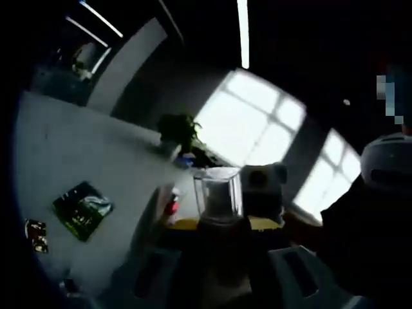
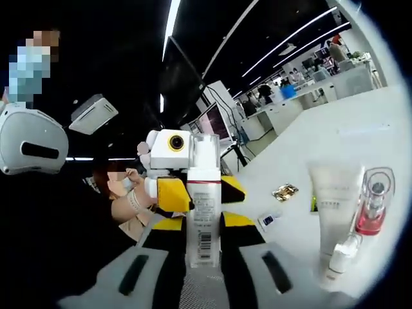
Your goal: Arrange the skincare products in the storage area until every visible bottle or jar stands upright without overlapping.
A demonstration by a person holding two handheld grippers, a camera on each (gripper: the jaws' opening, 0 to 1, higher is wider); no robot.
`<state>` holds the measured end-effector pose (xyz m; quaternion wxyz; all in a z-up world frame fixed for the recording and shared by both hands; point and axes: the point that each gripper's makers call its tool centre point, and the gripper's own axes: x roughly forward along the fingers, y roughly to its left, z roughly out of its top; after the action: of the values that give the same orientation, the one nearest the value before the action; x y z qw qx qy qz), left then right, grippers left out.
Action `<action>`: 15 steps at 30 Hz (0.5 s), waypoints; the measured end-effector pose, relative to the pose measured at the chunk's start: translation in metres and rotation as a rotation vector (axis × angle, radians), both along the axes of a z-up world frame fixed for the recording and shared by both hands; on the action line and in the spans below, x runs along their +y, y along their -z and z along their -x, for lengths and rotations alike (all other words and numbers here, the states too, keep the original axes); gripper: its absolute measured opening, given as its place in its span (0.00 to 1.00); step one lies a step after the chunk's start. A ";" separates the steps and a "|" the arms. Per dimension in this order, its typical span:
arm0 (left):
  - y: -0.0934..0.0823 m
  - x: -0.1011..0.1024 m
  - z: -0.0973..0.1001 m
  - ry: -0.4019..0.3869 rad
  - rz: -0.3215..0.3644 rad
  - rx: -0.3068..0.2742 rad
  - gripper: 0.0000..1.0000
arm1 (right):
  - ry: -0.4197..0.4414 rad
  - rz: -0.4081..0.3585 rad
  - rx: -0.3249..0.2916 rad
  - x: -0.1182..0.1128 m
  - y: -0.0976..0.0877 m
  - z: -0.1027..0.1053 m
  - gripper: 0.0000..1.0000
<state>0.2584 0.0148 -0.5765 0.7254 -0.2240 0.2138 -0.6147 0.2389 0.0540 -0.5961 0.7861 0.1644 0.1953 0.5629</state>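
Right tool [image 2: 203, 270] is clamped on a tall clear pump bottle with a white label and barcode [image 2: 203, 206]; the bottle stands upright between the jaws, clear cap on top. Just beyond it sits the left tool [image 2: 193, 193], yellow and black, close behind the bottle, though contact with it cannot be told there.

In the left gripper view the left tool [image 1: 222, 273] has the same bottle's clear cap [image 1: 219, 193] straight ahead between its jaws. This view is dark, so I cannot tell whether those jaws are pressing on the bottle or just apart around it.

To the right of the right tool, on the white table [image 2: 360, 129], stand a white squeeze tube [image 2: 335, 206], a clear bottle with pink liquid [image 2: 370, 203] touching or just beside the tube, and a small white bottle [image 2: 341, 254] in front of the tube. Small flat sachets [image 2: 283, 191] lie further out on the table.

To the left of the left tool, a dark green flat packet [image 1: 82, 209] lies on the table.
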 end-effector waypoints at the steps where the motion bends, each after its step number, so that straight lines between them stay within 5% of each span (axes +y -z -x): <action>1: 0.002 -0.001 -0.001 -0.001 -0.003 0.004 0.21 | 0.007 0.006 -0.003 0.000 0.001 0.000 0.19; 3: 0.013 -0.005 0.007 0.016 -0.073 0.076 0.20 | 0.015 0.049 0.007 -0.001 0.010 0.000 0.20; 5: 0.023 -0.009 0.009 0.030 -0.145 0.008 0.20 | 0.019 0.157 -0.018 -0.003 0.023 0.002 0.21; 9: 0.035 -0.012 0.007 0.002 -0.177 0.025 0.20 | 0.031 0.314 -0.118 -0.004 0.035 0.001 0.23; 15: 0.050 -0.009 0.006 0.002 -0.241 0.059 0.20 | 0.039 0.369 -0.172 -0.013 0.037 -0.003 0.26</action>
<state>0.2520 0.0055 -0.6263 0.7399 -0.1530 0.3075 -0.5784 0.2417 0.0413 -0.6332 0.8275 -0.0274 0.2239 0.5142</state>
